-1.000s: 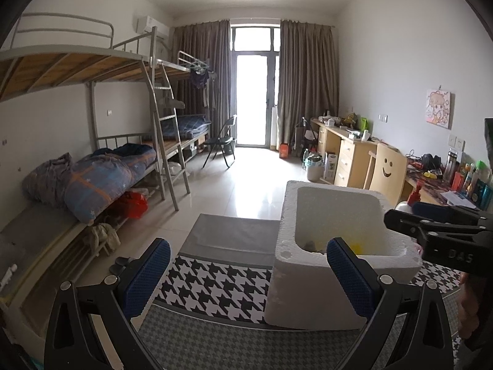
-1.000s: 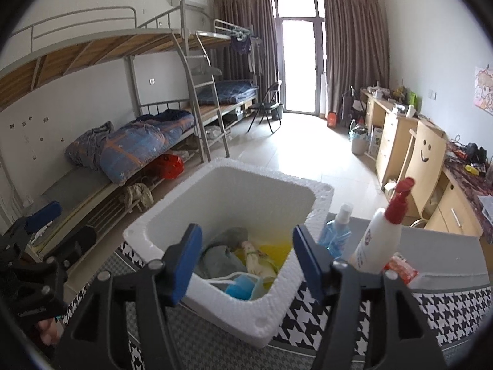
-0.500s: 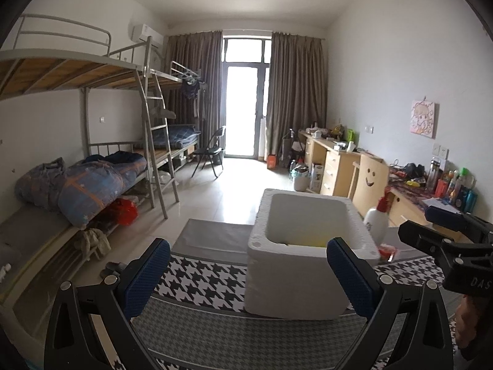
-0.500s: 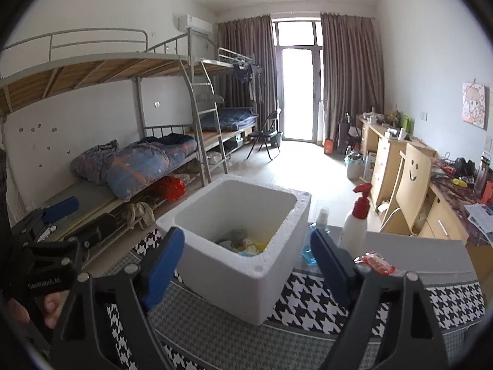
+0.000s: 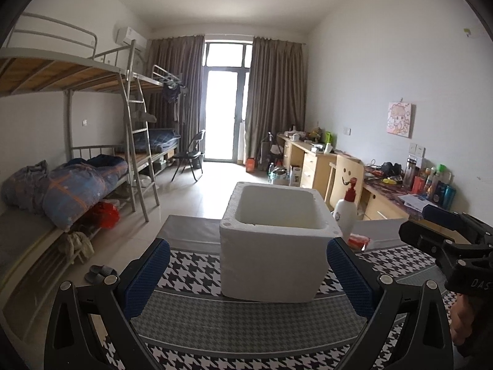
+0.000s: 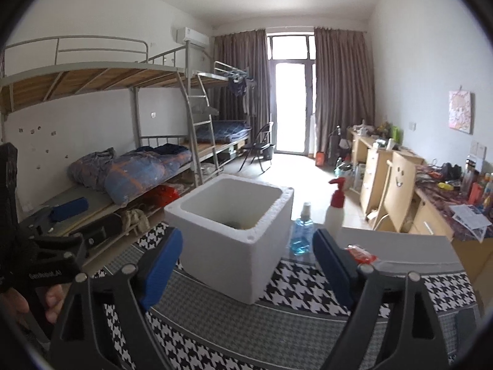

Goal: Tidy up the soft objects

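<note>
Houndstooth matting is stretching beneath both grippers. Ahead of the right gripper (image 6: 248, 260), whose empty jaws have just been opening wide, the foam box (image 6: 234, 240) is holding the soft objects. The left gripper (image 5: 248, 274) is gaping empty too. Reaching in blindly risks catching the box rim and tipping it.

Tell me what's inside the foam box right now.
From the right wrist, only a dark patch shows at the bottom of the foam box; its near wall hides the rest. From the left wrist, just bare inner walls.
</note>
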Motion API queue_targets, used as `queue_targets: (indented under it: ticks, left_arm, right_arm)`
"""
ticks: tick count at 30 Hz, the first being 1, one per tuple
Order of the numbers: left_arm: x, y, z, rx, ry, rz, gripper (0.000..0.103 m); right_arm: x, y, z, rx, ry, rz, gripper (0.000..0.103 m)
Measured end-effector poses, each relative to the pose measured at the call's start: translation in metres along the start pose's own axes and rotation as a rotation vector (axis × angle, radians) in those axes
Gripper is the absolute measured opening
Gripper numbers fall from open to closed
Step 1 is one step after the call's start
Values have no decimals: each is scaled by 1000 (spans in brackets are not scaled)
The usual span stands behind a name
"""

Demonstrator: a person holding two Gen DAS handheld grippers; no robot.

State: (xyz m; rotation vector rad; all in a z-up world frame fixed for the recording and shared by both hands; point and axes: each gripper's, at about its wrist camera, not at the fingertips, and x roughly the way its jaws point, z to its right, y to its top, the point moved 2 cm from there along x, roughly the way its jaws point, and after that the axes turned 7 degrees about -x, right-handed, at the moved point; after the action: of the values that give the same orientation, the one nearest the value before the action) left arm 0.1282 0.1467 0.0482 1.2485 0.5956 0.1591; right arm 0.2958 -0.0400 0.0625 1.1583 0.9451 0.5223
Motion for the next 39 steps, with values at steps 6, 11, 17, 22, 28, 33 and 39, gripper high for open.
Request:
queue_targets:
  ticks: [6,11,17,22,28,33,39]
  left_arm:
    - [-3,-19,7,18,-13,-23,102]
    - [-9,-38,9,20,-43,-32,102]
    - [-15,-55,13,14,-66,-24,102]
    - [-28,-59,16,35,-62,16,102]
    - [-40,-70,17,27,-59,48,102]
    - [-43,-77,21,32,-64,34,102]
    - [-55,-84,23,37,-71,52,102]
  right_arm:
    - [-10,-16,3,21,-15,9,92]
    - [-21,-36,4,50,-45,7,92]
    - [-30,-58,3,94,-90,-1,92]
    - [-48,-71,-1,88,-135,32,92]
    - [-63,-87,-8,74,-206,60,95]
    - [-67,-94,-9,107,-165,65,95]
    - [-75,-103,-14,125,-155,77,98]
